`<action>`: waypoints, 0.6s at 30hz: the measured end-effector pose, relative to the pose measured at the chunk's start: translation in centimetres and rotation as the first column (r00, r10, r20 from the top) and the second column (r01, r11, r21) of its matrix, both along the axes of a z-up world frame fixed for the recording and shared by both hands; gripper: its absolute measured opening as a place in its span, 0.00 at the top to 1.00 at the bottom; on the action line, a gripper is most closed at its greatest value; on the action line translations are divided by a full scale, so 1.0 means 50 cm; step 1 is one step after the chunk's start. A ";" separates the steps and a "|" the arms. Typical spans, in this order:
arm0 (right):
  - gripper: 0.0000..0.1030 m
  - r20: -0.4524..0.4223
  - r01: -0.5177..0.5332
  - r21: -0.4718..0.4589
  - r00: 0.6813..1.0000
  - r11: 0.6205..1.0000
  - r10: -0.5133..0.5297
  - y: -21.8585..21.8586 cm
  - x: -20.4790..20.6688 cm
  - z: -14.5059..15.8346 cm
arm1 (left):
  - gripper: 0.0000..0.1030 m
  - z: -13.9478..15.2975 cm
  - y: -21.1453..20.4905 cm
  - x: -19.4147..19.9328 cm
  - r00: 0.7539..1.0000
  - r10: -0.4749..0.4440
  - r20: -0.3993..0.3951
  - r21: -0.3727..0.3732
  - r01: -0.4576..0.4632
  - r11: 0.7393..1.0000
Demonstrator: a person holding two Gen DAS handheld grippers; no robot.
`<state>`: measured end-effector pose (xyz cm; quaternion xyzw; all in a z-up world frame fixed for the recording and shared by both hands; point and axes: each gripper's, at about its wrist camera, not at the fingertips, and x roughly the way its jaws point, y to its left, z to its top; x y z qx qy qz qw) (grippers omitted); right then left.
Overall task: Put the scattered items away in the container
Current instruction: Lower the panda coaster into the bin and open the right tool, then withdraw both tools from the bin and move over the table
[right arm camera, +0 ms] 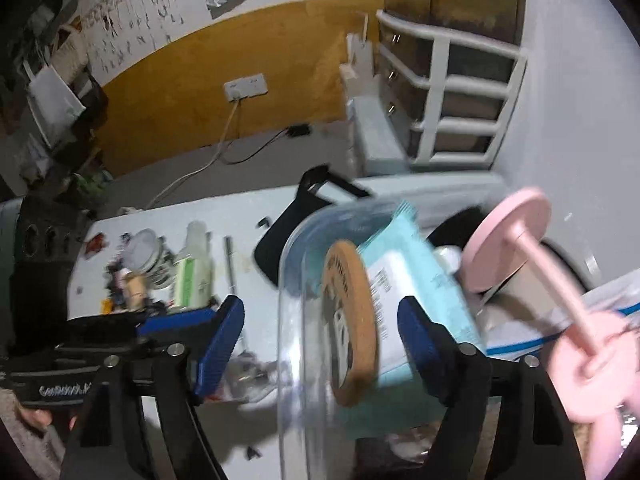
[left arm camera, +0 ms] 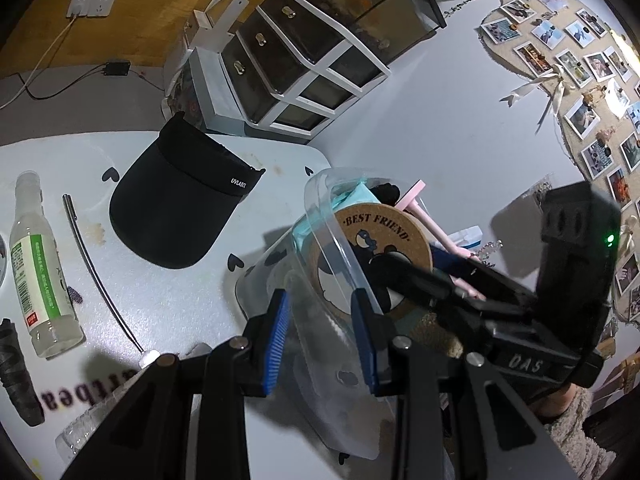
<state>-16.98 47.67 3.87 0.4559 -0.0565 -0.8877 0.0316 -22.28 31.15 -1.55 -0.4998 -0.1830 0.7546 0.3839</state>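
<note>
My left claw (left arm camera: 320, 340) was clamped on the near wall of the clear plastic container (left arm camera: 320, 216), one blue pad outside it and one inside. My right claw (right arm camera: 320, 340) stood wide apart over that same container, its pads pressing on nothing; my left view showed its black body reaching in from the right.

Inside the container, the round cork coaster printed "BEST FRIEND" (left arm camera: 380, 248) stood on edge against a teal packet (right arm camera: 416, 276). Only my left view made the lettering legible; my right view was blurred, but it showed the pink disc on a stick (right arm camera: 508, 240) more fully.

On the white table (left arm camera: 168, 288) beyond the container's left wall lay a black sun visor (left arm camera: 176, 208), then a thin metal rod (left arm camera: 96, 264), then a clear bottle with a green label (left arm camera: 36, 268).
</note>
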 end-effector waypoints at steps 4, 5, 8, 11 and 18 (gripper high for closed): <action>0.23 -0.040 0.064 -0.030 0.997 0.998 -0.065 0.023 0.008 0.023 | 0.69 0.006 -0.005 0.011 1.000 -0.006 -0.021 -0.015 0.005 1.000; 0.24 -0.052 0.080 -0.041 0.995 0.996 -0.082 0.033 0.013 0.028 | 0.69 0.007 -0.006 0.014 1.000 -0.008 -0.029 -0.021 0.007 1.000; 0.24 -0.075 0.121 -0.061 0.989 0.991 -0.125 0.054 0.032 0.045 | 0.69 0.010 -0.011 0.026 0.998 -0.014 -0.055 -0.040 0.012 0.999; 0.24 -0.085 0.132 -0.110 0.986 0.985 -0.142 0.064 0.056 0.054 | 0.69 0.009 -0.018 0.041 0.996 -0.022 -0.083 -0.071 0.016 0.997; 0.24 -0.272 0.147 -0.191 0.942 0.971 -0.196 0.031 0.157 0.078 | 0.53 0.002 -0.059 0.086 0.981 0.040 -0.192 -0.184 -0.076 0.980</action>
